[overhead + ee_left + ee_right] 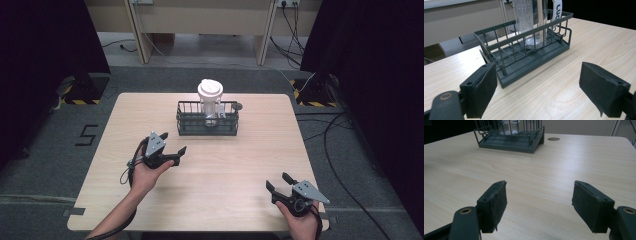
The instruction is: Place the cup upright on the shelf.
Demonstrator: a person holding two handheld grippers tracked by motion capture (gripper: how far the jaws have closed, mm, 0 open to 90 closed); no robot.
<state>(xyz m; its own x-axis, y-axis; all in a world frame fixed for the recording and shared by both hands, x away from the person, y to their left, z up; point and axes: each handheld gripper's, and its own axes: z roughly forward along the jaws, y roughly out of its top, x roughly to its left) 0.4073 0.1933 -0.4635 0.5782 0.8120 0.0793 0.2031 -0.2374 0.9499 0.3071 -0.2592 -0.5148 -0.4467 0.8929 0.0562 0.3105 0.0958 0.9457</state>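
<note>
Nearest the camera, the right gripper (281,183) rests spread and empty, while the left gripper (172,147), also spread, faces the cup (210,101) standing upright in the rack (207,126) mid-surface, likely lining up a grasp.

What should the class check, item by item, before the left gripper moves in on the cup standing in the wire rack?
1. Left gripper open: ok, its fingers stand wide apart with nothing between them.
2. Right gripper out of the way: ok, open and empty, low near the table's front edge.
3. Clear cup upright in the wire rack: ok, white lid on top.
4. Rack flat on the table: ok, its base sits level on the wood.
5. Bare path between left gripper and rack: ok.
6. Lid pressed on firmly: cannot tell.
</note>
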